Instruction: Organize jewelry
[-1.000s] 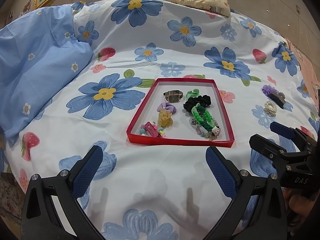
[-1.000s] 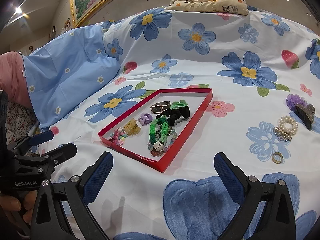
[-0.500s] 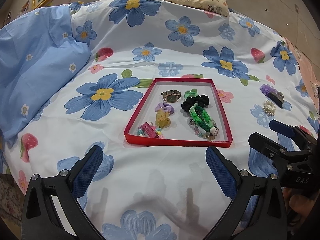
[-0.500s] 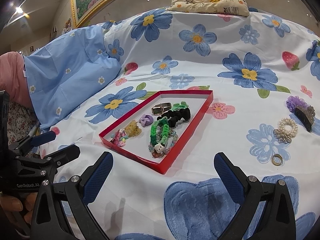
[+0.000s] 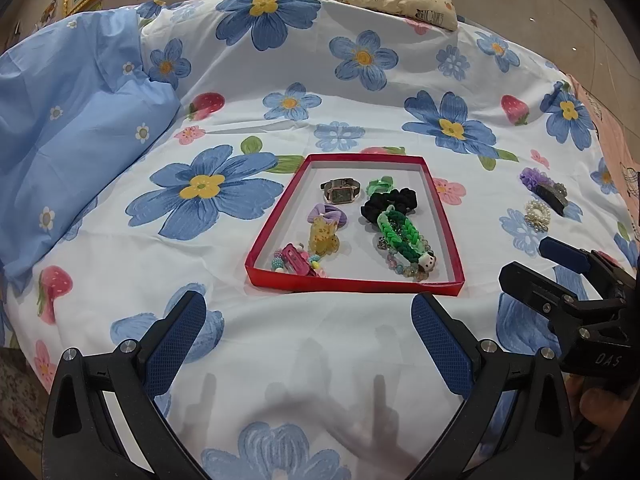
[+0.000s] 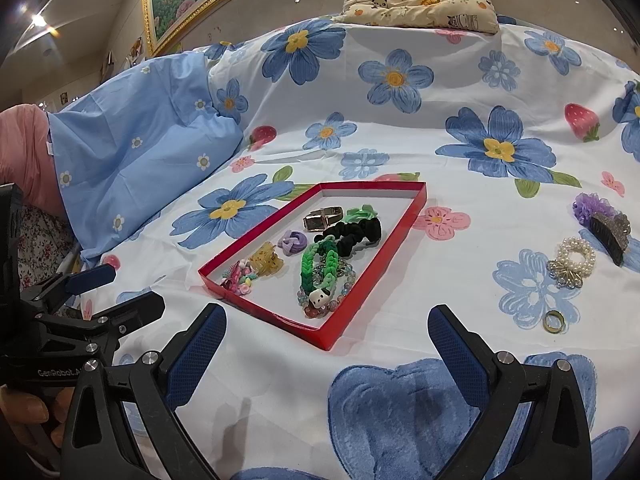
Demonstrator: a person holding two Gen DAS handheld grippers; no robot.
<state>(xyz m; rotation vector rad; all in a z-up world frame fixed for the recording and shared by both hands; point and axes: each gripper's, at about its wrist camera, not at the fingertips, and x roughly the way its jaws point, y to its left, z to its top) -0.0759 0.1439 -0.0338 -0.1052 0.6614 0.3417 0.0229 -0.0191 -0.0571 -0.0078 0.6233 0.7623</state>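
Both grippers, left (image 5: 308, 340) and right (image 6: 328, 348), are hovering with fingers spread wide, holding nothing, over bare sheet (image 5: 312, 360) just short of the red tray (image 5: 352, 282). Pearl band (image 6: 572, 258) and ring (image 6: 554, 322) are lying well right of it. Barely anything's shifting since a second ago.

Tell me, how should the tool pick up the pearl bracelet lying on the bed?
Probably from straight above, pinching the plain bead side of the pearl bracelet, one finger inside the loop and one outside. It lies flat on the sheet, so nothing sticks up, and the metal charm at its near edge looks awkward to pinch.
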